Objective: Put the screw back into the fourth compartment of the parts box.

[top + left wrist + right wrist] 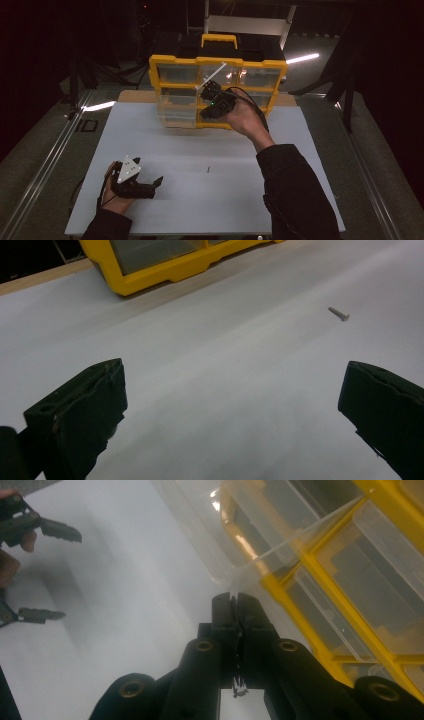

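No lettering, label, brand, number or sign can be read on anything here.

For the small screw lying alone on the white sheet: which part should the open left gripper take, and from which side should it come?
Grip the screw across its shank, coming straight down from above. It lies flat on the white sheet, with nothing close around it, so no side approach gets under it. The left gripper, jaws wide open, should probably turn so its jaws close across the shank, not along it.
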Demonstrator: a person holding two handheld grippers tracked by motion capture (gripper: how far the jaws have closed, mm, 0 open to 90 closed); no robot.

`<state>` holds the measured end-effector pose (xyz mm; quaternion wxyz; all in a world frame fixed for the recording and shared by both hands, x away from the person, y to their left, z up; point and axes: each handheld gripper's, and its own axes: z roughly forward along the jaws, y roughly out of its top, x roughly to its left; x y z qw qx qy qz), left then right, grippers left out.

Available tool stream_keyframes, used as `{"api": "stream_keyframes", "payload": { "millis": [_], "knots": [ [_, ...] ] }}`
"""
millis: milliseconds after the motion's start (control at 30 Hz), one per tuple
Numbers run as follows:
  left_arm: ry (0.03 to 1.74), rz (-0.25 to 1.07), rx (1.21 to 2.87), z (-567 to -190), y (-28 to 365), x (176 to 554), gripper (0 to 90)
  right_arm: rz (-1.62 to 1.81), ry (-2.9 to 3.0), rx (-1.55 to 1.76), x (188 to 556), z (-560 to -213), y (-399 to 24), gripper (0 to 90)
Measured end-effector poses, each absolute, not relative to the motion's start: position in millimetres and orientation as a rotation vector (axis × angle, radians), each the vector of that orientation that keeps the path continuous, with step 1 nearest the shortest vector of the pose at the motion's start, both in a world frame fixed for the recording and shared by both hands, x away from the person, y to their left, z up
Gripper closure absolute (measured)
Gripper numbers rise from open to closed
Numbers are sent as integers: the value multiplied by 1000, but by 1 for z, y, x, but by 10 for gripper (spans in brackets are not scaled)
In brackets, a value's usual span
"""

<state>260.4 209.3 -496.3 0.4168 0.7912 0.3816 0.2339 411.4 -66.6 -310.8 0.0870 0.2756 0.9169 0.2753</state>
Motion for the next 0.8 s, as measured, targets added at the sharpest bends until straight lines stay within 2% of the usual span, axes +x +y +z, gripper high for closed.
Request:
{"api": "stream_keyframes", "payload": {
  "millis": [800],
  "knots": [
    [957, 584, 1983, -496, 210, 261, 0, 843, 2688, 850, 419, -298, -47, 875]
  ]
}}
